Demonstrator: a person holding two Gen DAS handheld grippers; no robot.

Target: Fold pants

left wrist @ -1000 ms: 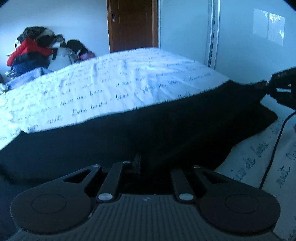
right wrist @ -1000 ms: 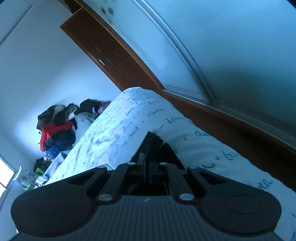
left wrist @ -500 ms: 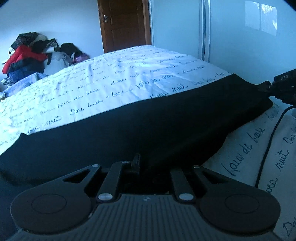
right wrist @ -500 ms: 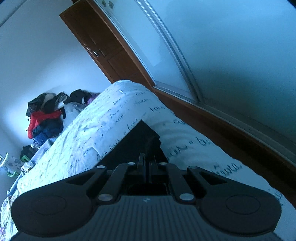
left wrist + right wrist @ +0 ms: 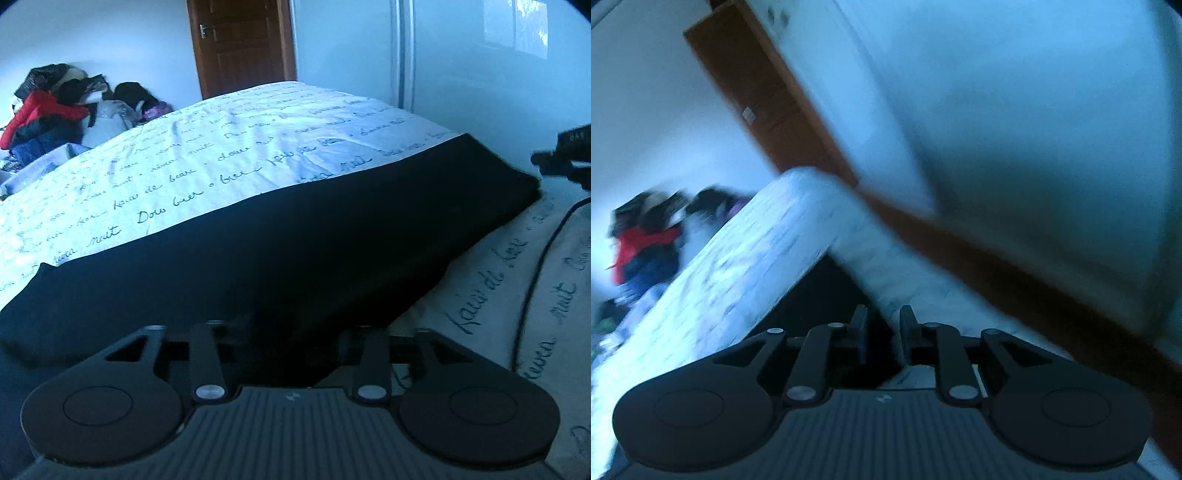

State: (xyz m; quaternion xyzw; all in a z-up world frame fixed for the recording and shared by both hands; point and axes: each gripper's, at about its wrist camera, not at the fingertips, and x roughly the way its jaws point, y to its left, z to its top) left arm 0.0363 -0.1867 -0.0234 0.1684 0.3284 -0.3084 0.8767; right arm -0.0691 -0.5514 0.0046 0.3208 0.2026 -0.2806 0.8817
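White bedding printed with dark cursive script covers the one bed [image 5: 258, 155], which carries a single pair of black pants [image 5: 280, 254] laid as a long flat band along its near edge, reaching from the left side to the right corner. Two grippers are present. The left gripper [image 5: 291, 332] sits low over the near edge of the pants, its jaws opening; its fingertips are lost against the black cloth, so whether fabric is between them cannot be told. The right gripper [image 5: 881, 334] has its two fingers [image 5: 858, 332] a little apart and opening, with dark fabric and a strip of the sheet showing in the gap and no pad visibly pressing on cloth. Around the bed are pale walls, one brown wooden door [image 5: 243, 44] and a white sliding wardrobe [image 5: 461, 62]. One heap of clothes [image 5: 48, 110], red and dark blue among them, lies past the far left corner of the bed. Only the left wrist view shows the whole length of the pants, the right gripper's black tip just off their right end, and one black cable [image 5: 539, 258] curving over the sheet. Only the right wrist view, tilted and blurred, shows the brown floor [image 5: 1015, 280] beside the bed.
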